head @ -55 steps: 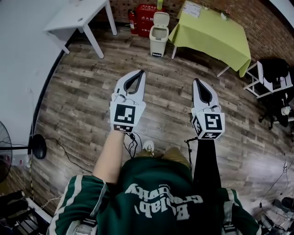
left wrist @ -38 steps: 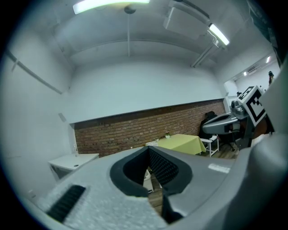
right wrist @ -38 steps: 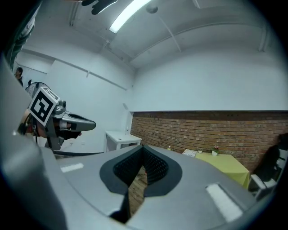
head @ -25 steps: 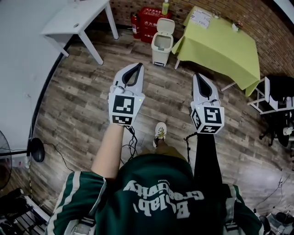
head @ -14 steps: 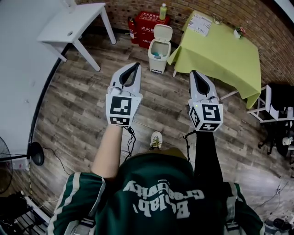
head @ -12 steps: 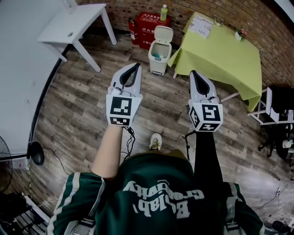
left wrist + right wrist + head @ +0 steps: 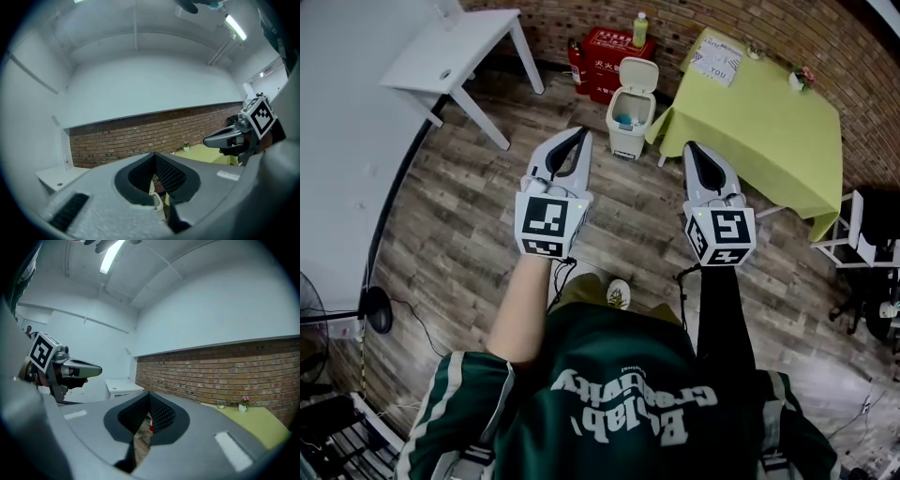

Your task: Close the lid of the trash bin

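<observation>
— Where's the bin (image 7: 630,111)?
— On the wood floor (image 7: 469,234) at the far side, just left of the green table (image 7: 759,103), with a red crate (image 7: 609,52) behind it. Its lid (image 7: 639,75) stands up, open.
— And the grippers?
— Both held out in the air on the near side of it, well apart from it. The bin sits beyond them, in the gap between the two, a little closer to the left gripper (image 7: 578,139) than to the right gripper (image 7: 691,150).
— Jaws?
— The left's tips meet, nothing between them. Same for the right: pinched together and empty.
— Anything else nearby?
— A white table (image 7: 455,52) far left.
</observation>
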`<state>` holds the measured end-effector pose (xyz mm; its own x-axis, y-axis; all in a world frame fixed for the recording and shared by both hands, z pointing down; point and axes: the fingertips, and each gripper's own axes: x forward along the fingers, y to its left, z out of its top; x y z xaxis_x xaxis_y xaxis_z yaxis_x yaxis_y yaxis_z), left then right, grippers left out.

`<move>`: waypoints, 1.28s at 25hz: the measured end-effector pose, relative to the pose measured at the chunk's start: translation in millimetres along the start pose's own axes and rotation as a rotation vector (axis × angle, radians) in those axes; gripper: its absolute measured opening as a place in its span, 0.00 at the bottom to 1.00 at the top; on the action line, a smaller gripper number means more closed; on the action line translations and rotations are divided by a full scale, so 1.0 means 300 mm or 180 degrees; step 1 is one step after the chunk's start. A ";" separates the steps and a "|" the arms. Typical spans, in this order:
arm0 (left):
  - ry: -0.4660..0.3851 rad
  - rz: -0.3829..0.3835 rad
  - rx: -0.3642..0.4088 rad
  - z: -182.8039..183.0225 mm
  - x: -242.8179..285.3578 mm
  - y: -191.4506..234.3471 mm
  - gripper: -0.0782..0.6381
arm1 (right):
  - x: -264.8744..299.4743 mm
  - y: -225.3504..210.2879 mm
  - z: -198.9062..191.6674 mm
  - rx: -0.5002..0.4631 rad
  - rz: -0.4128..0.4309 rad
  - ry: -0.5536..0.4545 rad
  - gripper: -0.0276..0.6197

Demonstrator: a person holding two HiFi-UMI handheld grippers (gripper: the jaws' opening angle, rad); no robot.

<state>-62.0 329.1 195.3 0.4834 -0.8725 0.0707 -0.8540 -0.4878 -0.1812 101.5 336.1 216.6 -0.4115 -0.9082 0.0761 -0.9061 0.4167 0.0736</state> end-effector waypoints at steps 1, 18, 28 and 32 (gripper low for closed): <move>0.0024 0.0001 -0.0002 -0.009 0.003 0.002 0.12 | 0.004 0.004 -0.005 -0.0001 0.0033 0.0011 0.06; -0.0258 0.0084 0.0155 0.072 0.152 0.127 0.12 | 0.180 -0.035 0.024 -0.0091 0.0147 -0.0106 0.06; -0.0263 -0.0015 0.0184 0.029 0.406 0.329 0.12 | 0.495 -0.122 0.039 -0.0055 -0.0057 -0.0133 0.06; -0.0267 -0.0100 0.0167 0.030 0.568 0.451 0.12 | 0.676 -0.146 0.039 -0.0049 -0.0095 -0.0061 0.06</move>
<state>-93.5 114.7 174.1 0.5261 -0.8504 -0.0050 -0.8280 -0.5108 -0.2313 56.4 133.3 217.0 -0.3863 -0.9207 0.0547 -0.9163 0.3899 0.0910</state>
